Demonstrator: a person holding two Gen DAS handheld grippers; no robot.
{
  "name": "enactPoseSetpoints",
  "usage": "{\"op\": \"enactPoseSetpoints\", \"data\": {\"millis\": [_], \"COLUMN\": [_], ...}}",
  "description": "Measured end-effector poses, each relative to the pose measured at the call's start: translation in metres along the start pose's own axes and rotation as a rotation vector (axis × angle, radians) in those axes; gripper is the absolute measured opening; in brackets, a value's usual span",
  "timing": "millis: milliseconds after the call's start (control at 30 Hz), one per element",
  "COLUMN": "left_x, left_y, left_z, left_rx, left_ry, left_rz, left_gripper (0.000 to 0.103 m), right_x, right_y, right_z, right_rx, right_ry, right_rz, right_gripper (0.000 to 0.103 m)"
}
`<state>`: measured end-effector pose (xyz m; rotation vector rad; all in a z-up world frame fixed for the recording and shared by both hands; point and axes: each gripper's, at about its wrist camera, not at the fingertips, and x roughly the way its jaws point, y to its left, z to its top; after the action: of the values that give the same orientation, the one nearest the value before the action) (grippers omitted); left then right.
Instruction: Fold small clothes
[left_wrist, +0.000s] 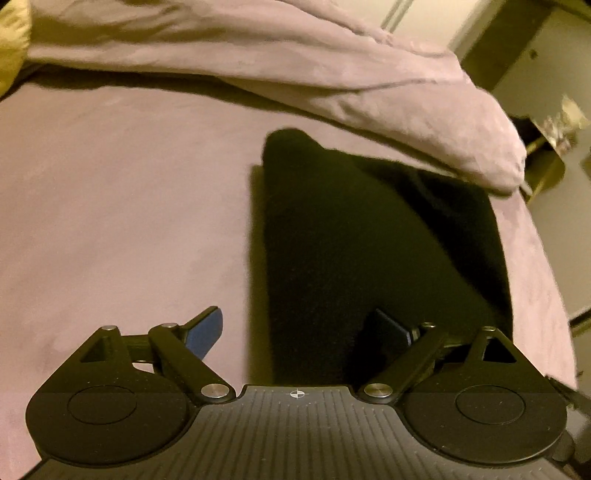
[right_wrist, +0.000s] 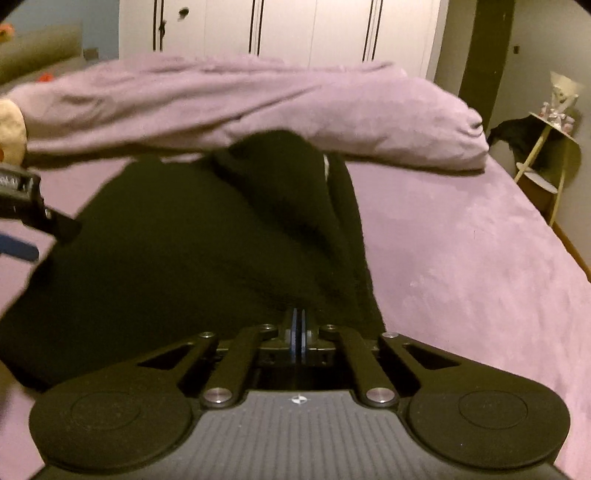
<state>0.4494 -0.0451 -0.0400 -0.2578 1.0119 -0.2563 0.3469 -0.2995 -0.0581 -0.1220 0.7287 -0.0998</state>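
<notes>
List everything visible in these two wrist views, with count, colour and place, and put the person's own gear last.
black garment: one, black, spread on the bed, its near edge bunched at the right gripper.
bed sheet: one, mauve, covering the bed under the garment.
duvet: one, mauve, rumpled along the far side of the bed.
wardrobe: one, white with dark door lines, behind the bed.
side table: one, pale wood, right of the bed, small ornaments on top.
yellow fabric: one piece, upper left corner, unclear what it is.
left gripper: one, black with blue pads, open above the garment's near left edge.
right gripper: one, black with blue pads, shut on the garment's fabric.
</notes>
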Motion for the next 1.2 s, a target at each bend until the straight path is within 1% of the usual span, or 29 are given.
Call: {"op": "enactPoseSetpoints", "data": {"millis": [100,167,200,267,333,400,467,633,667,700,767,800,867,900,933,967,1000,1033,1067,1100,1133,1200], "left_x": [0.016,0.021,0.020,0.013,-0.001,-0.008,-0.008,0.007,0.015,0.025,0.040,0.044,0.052,0.055,0.056,0.057,0.056,0.056,0.058,0.059,0.062,0.070], "left_y": [-0.009,-0.008,-0.008,-0.008,-0.009,-0.013,-0.021,-0.039,-0.040,-0.039,-0.031,-0.025,-0.007,0.003,0.011,0.018,0.024,0.026,0.026,0.026,0.024,0.023], "left_z": [-0.007,-0.011,-0.011,-0.006,-0.001,0.005,0.008,0.010,0.009,0.008,0.008,0.009,0.014,0.016,0.017,0.017,0.017,0.017,0.017,0.018,0.019,0.022], "left_rx": [0.089,0.113,0.116,0.087,0.061,0.062,0.081,0.126,0.137,0.137,0.094,0.068,-0.033,-0.092,-0.131,-0.162,-0.183,-0.181,-0.168,-0.152,-0.137,-0.140], "left_ry": [-0.008,-0.023,-0.027,-0.022,-0.045,-0.058,-0.057,-0.071,-0.052,-0.025,0.001,0.018,0.070,0.103,0.125,0.140,0.145,0.146,0.143,0.140,0.142,0.162], "left_rz": [0.040,0.055,0.055,0.060,0.051,0.051,0.058,0.054,0.062,0.067,0.037,0.014,-0.063,-0.109,-0.140,-0.165,-0.201,-0.230,-0.245,-0.254,-0.261,-0.283], "left_gripper": [0.101,0.103,0.103,0.102,0.098,0.097,0.097,0.098,0.098,0.100,0.103,0.103,0.103,0.103,0.103,0.103,0.103,0.103,0.103,0.103,0.103,0.103], "right_x": [0.007,0.003,-0.001,-0.014,-0.027,-0.028,-0.021,0.003,0.011,0.018,0.035,0.038,0.032,0.025,0.017,0.011,0.007,0.007,0.010,0.015,0.019,0.027], "right_y": [-0.004,-0.005,-0.006,-0.005,-0.002,0.002,0.008,0.032,0.035,0.038,0.039,0.033,0.018,0.011,0.004,-0.004,-0.016,-0.025,-0.031,-0.037,-0.044,-0.057], "right_z": [-0.002,0.000,0.002,0.007,0.013,0.020,0.027,0.039,0.039,0.037,0.030,0.028,0.032,0.034,0.034,0.033,0.030,0.028,0.025,0.021,0.018,0.017], "right_rx": [-0.022,-0.005,0.008,0.038,0.059,0.069,0.070,0.015,-0.009,-0.046,-0.119,-0.131,-0.087,-0.064,-0.047,-0.021,0.033,0.075,0.100,0.121,0.152,0.237], "right_ry": [0.010,0.019,0.020,0.000,-0.036,-0.051,-0.049,-0.044,-0.039,-0.033,-0.019,-0.029,-0.042,-0.064,-0.085,-0.097,-0.097,-0.078,-0.052,-0.034,-0.023,-0.007], "right_rz": [0.004,0.014,0.021,0.035,0.037,0.050,0.065,0.103,0.101,0.082,0.021,0.007,0.024,-0.005,-0.040,-0.043,-0.004,0.011,0.011,0.023,0.055,0.117], "right_gripper": [0.000,0.000,0.000,0.000,0.000,0.000,0.000,0.000,0.000,0.000,0.000,0.000,0.000,0.000,0.003,0.007,0.010,0.029,0.058,0.064,0.064,0.065]}}
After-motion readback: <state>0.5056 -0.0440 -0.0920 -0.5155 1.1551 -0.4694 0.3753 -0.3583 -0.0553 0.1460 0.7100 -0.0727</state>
